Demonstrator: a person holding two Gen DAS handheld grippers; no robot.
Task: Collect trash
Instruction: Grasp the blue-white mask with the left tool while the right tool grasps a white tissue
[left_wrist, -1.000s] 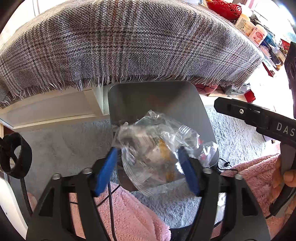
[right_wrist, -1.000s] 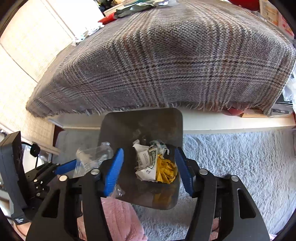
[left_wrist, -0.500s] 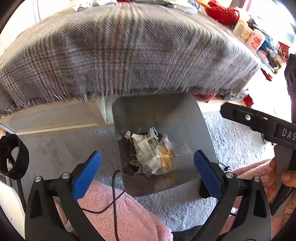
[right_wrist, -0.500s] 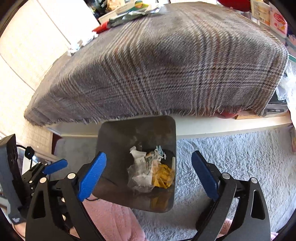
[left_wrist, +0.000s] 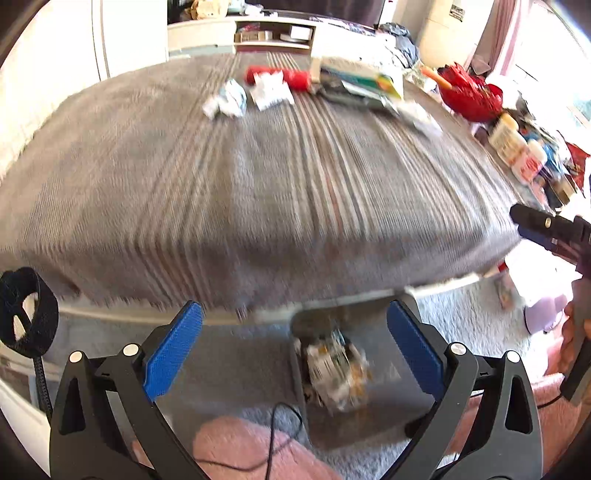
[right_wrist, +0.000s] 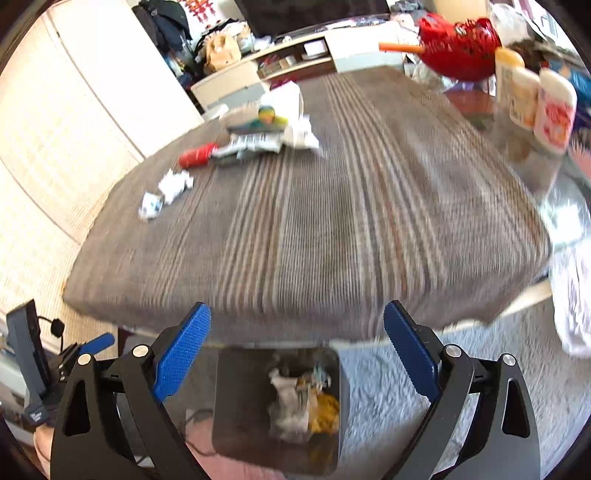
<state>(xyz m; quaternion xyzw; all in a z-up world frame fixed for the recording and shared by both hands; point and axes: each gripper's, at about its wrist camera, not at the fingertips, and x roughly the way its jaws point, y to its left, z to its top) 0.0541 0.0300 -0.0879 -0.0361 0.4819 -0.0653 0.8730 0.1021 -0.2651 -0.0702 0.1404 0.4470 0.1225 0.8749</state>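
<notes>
A dark grey bin (left_wrist: 391, 417) stands on the floor under the table edge, with crumpled paper, clear plastic and yellow scraps (left_wrist: 336, 373) inside. My left gripper (left_wrist: 294, 317) hangs open above it with nothing between the blue pads. My right gripper (right_wrist: 297, 314) is also open and holds nothing, above the same bin (right_wrist: 240, 406) and its trash (right_wrist: 303, 402). On the plaid-covered table (left_wrist: 258, 184) lie crumpled paper balls (left_wrist: 229, 99), a white wrapper (left_wrist: 271, 88) and a red tube (left_wrist: 295, 77). The right wrist view shows the paper balls (right_wrist: 173, 182) at far left.
A red basket (left_wrist: 469, 94) and several bottles (left_wrist: 524, 158) crowd the table's right end. Flat packets (right_wrist: 255, 142) lie at the back. Pink fleece (left_wrist: 240, 443) and a thin cable (left_wrist: 273, 424) are below the grippers. A grey shag rug (right_wrist: 424, 387) covers the floor; a white bag (right_wrist: 576, 295) hangs right.
Both grippers opened wide and let their trash drop into the bin. Both then rose and tilted up, so the table top with its litter has come into view.
</notes>
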